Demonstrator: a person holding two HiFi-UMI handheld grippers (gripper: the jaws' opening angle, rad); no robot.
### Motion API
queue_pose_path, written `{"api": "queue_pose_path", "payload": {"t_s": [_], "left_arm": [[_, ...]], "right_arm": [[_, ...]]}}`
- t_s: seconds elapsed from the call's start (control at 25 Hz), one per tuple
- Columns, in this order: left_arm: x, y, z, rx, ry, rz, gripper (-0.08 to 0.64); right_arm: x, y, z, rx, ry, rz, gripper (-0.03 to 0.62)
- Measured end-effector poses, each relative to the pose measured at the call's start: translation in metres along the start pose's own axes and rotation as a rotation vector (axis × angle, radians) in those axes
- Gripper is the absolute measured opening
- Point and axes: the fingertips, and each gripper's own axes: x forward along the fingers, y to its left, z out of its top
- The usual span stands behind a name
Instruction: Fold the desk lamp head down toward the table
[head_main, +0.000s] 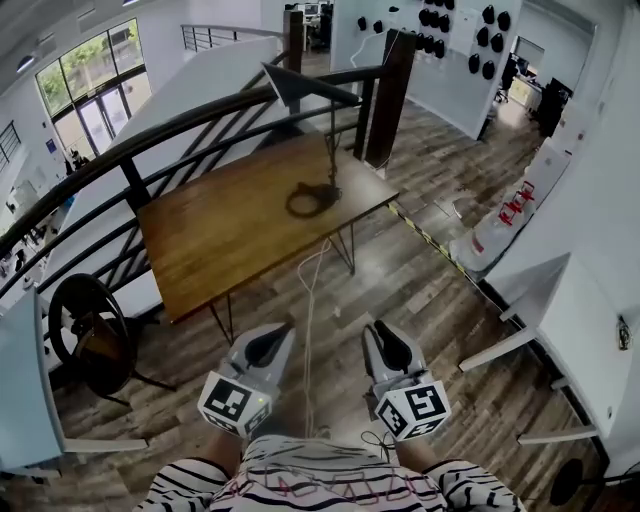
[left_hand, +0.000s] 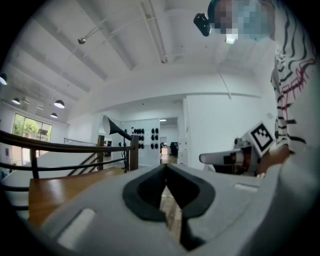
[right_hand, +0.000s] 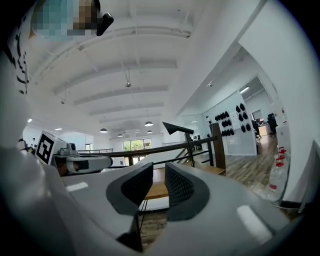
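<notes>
The desk lamp stands at the far edge of the wooden table (head_main: 220, 240). Its black cone head (head_main: 308, 88) is raised on a thin stem above a dark round base (head_main: 312, 200). A white cord (head_main: 312, 290) hangs from the table to the floor. Both grippers are held level in front of the table, well short of the lamp. My left gripper (head_main: 277, 334) is shut, its pads touching, with nothing in it. My right gripper (head_main: 385, 336) is open with an empty gap. The lamp head (left_hand: 116, 128) shows far off in the left gripper view, and the same lamp head (right_hand: 177, 128) in the right gripper view.
A dark curved railing (head_main: 200, 120) with a thick post (head_main: 392, 95) runs behind the table. A black round-backed chair (head_main: 85, 330) stands at the left. White desks (head_main: 575, 320) and bottles (head_main: 515, 205) are at the right. Wooden floor lies between me and the table.
</notes>
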Motion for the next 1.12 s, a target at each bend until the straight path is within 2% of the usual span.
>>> {"api": "queue_pose_path", "payload": {"t_s": [0.24,0.52,0.8,1.12], "left_arm": [[0.023,-0.003,-0.011,-0.024,0.017,0.042,0.044],[0.058,0.043,-0.026,-0.067,0.016,0.051,0.091],[0.109,0.130,-0.030,-0.057,0.039,0.010,0.120],[0.167,0.245,-0.009,-0.009,0.037,-0.014,0.140]], "right_arm": [[0.005,-0.030,-0.004,0.014,0.017,0.016,0.065],[0.053,-0.053,-0.014,0.022,0.033,-0.002,0.115],[0.147,-0.079,-0.008,0.019,0.032,-0.046,0.123],[0.260,-0.105,0.014,-0.009,0.010,-0.107,0.123]]}}
